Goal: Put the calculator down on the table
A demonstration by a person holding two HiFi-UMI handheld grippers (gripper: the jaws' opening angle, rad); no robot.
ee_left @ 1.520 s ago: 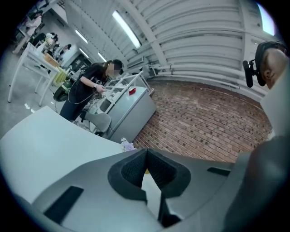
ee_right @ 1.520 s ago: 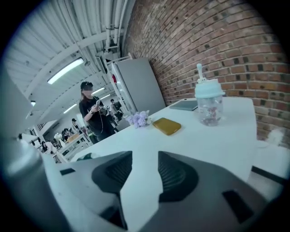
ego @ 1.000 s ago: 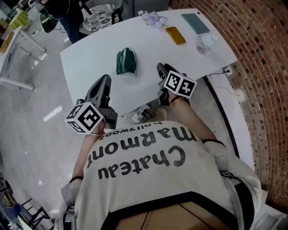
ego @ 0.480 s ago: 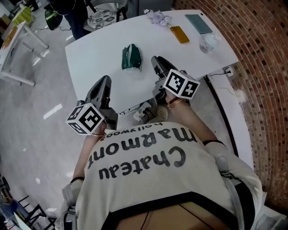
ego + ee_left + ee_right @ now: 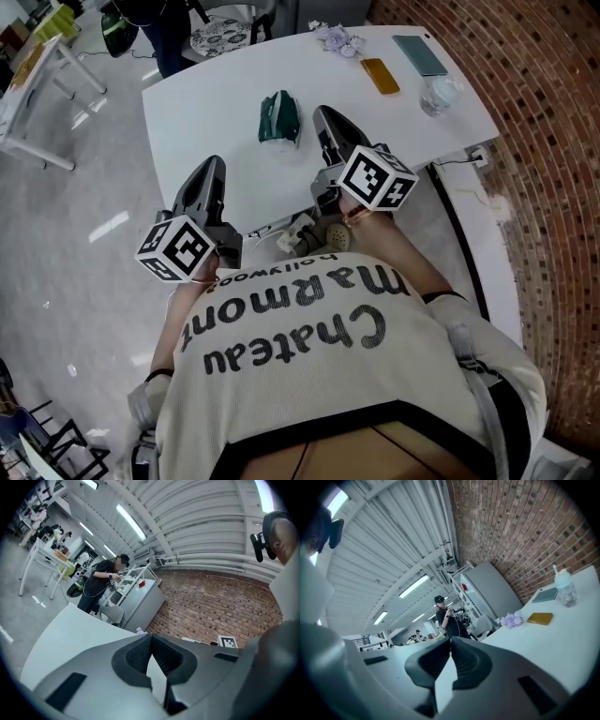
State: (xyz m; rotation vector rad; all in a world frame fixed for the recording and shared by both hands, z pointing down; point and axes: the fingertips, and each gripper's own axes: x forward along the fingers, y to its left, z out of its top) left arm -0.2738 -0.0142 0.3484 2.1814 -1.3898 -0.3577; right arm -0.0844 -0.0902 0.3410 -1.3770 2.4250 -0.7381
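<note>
Since the earlier frame your right gripper (image 5: 323,114) has lifted and pushed forward past the near edge of the white table (image 5: 206,103), and its fingers (image 5: 466,660) have come together. They are now closed with nothing between them. Your left gripper (image 5: 214,167) keeps much the same place at the near-left edge of the table. Its fingers (image 5: 136,656) are also closed and empty. Just beyond both tips, and between them, a dark green wedge-shaped object (image 5: 279,119) lies on the table. I take it for the calculator, though the head view is too small to be sure, and neither gripper view shows it. If so, it is already set down and free of both grippers. Expect it to be light and stiff, with a smooth hard shell that could slip under a loose pinch. Should you take hold again, close across its narrow width near the middle, on the side edges, not on the key face or display. Farther back, well apart from it, are a flat orange slab (image 5: 387,75), a clear plastic bottle (image 5: 441,94), a flat teal rectangle (image 5: 420,54) and a bunch of lilac flowers (image 5: 339,37).
</note>
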